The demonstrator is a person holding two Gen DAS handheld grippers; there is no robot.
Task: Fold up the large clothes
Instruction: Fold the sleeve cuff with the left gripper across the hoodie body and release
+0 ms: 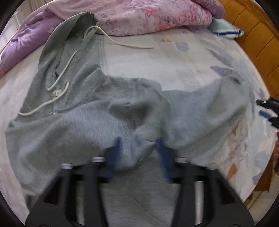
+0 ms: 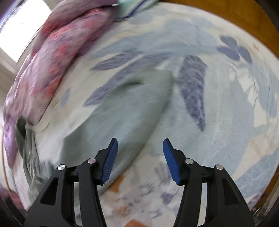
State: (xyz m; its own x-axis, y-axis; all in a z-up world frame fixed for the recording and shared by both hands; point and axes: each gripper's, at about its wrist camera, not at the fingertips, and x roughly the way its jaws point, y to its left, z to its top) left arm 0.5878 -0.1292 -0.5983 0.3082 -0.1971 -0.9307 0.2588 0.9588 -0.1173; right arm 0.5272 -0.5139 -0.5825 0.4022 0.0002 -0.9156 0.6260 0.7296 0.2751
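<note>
Bed sheet (image 1: 183,57) is pale with blue leaf and butterfly print, spread flat and filling most of both views. Pink floral quilt (image 1: 157,15) is bunched along the far edge, a purple pillow (image 1: 26,41) sits far left, and a small teal striped cloth (image 1: 226,29) lies by the orange-brown headboard (image 1: 252,35)

Grey hoodie (image 1: 73,97) lies on the sheet, hood toward the far left and up against the quilt, white drawstring (image 1: 122,43) trailing out across the bare sheet. Body is rumpled, with one flap thrown out to the right and the lower part bunched up near the camera

Left gripper (image 1: 137,150): blue pads stand apart with a fold of hoodie fabric bulging between them. Heavy motion blur here, so I can't tell whether the pads actually press the cloth or it just sits loose in the gap

Right gripper (image 2: 140,160): released, blue pads well apart, nothing between them. It points down at the sheet; a grey flap of the hoodie (image 2: 125,108) lies just ahead and to the left of its left finger, apart from the pads. Background in this view is smeared. From the left wrist view the right gripper (image 1: 269,111) shows at the far right edge, beyond the hoodie's right flap
</note>
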